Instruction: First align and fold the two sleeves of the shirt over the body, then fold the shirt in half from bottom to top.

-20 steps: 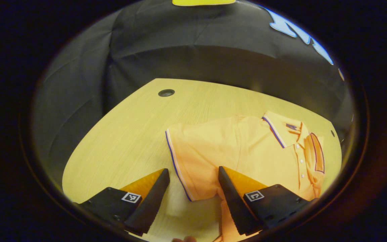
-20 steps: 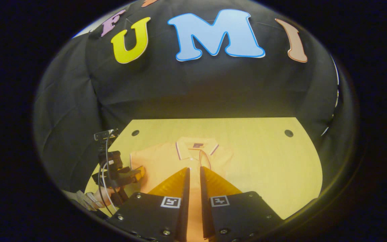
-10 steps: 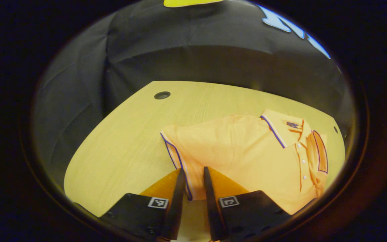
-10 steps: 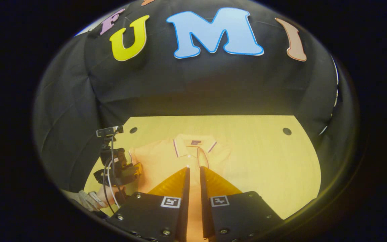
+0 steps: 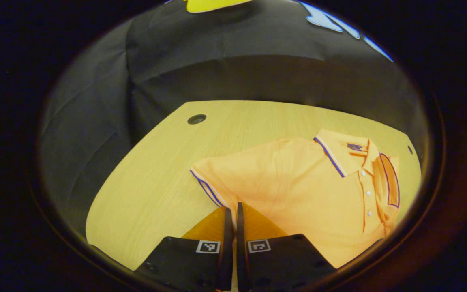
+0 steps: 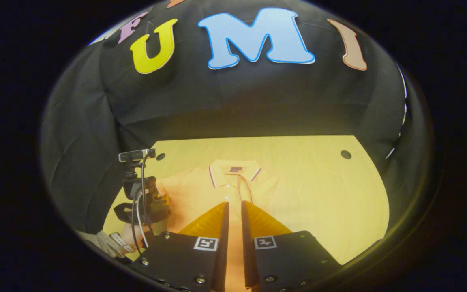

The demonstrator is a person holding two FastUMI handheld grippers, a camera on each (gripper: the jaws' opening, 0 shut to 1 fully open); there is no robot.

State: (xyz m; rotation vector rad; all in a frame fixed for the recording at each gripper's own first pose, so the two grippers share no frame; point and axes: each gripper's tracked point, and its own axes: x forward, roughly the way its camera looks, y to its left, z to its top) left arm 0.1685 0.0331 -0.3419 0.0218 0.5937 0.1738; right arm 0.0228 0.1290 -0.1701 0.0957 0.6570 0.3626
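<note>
On the table [image 5: 152, 170], left gripper [image 5: 232, 213] jaws pinch the shirt [image 5: 298, 190] sleeve.

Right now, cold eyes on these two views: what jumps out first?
The orange polo shirt spread on the light wooden table, collar toward the far edge, one sleeve already folded over the chest beside the button placket. Next, the left gripper, shut on the striped cuff of the other sleeve at the near left. In the right gripper view, the right gripper hangs over the shirt's middle, fingers nearly together, with a hand at lower left.
</note>
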